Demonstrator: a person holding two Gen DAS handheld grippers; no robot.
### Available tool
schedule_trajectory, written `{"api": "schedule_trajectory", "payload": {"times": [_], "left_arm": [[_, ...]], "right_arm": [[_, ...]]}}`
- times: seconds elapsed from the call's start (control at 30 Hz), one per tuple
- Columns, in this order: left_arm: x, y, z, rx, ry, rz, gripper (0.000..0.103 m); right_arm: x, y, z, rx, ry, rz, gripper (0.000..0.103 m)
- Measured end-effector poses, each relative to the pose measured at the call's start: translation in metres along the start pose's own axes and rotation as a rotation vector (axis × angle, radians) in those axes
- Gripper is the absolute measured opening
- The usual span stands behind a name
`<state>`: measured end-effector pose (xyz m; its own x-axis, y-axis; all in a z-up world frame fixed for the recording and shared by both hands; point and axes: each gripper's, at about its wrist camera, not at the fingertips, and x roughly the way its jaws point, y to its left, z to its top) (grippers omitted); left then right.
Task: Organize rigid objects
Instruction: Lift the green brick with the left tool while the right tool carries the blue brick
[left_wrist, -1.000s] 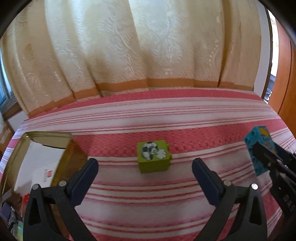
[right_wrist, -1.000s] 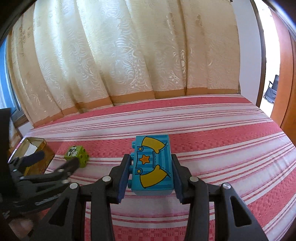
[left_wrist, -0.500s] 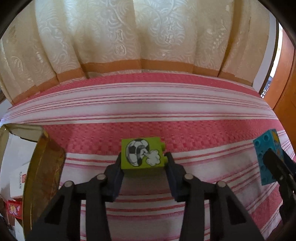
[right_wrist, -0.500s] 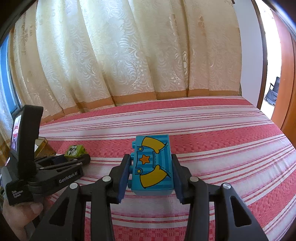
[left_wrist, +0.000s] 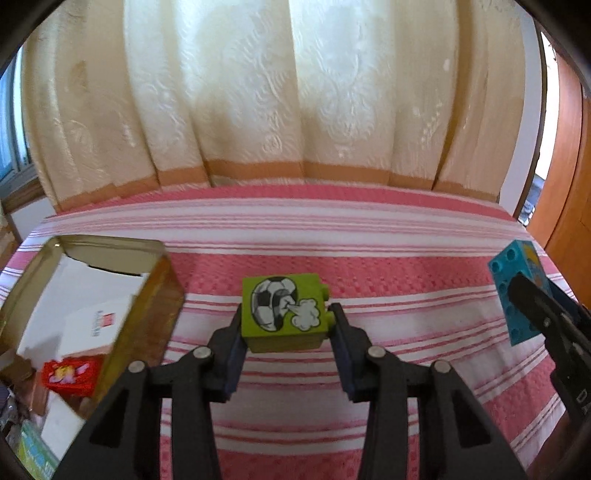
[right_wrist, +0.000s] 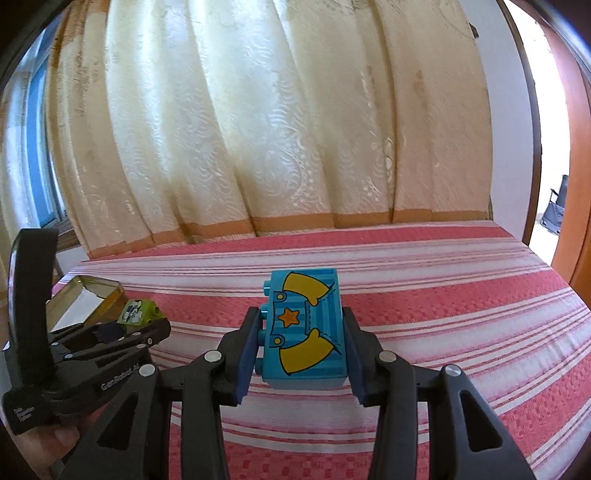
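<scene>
My left gripper (left_wrist: 286, 328) is shut on a green toy brick (left_wrist: 283, 312) printed with a football, lifted just above the red and white striped cloth (left_wrist: 388, 280). That green brick (right_wrist: 138, 313) also shows at the left of the right wrist view, clamped in the left gripper (right_wrist: 125, 328). My right gripper (right_wrist: 301, 347) is shut on a blue brick (right_wrist: 304, 328) with yellow sleeves and an orange star. The blue brick (left_wrist: 517, 284) appears at the right edge of the left wrist view.
An open gold tin (left_wrist: 155, 295) stands at the left, holding white cards and a red toy piece (left_wrist: 70, 373). A cream curtain (left_wrist: 295, 92) hangs behind the striped surface. A wooden door frame (left_wrist: 569, 184) rises at the right. A hand (right_wrist: 55, 439) holds the left gripper.
The left gripper went from wide open to shut on the green brick, raised it slightly and swung a little left, bringing the tin more into view. The right gripper kept its hold on the blue brick.
</scene>
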<state>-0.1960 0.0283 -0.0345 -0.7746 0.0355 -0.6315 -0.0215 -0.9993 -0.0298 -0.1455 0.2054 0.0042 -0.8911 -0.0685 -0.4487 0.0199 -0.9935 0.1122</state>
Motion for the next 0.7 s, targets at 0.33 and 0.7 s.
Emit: {"api": "schedule_trajectory", "payload": {"times": [0.33, 0.7], "left_arm": [[-0.025, 0.008, -0.011, 0.017, -0.053, 0.005, 0.041], [-0.062, 0.011, -0.026, 0.039, -0.165, 0.038, 0.041]], "right_arm": [[-0.017, 0.019, -0.004, -0.049, -0.063, 0.038, 0.045], [-0.025, 0.026, -0.007, -0.060, -0.089, 0.037, 0.045]]}}
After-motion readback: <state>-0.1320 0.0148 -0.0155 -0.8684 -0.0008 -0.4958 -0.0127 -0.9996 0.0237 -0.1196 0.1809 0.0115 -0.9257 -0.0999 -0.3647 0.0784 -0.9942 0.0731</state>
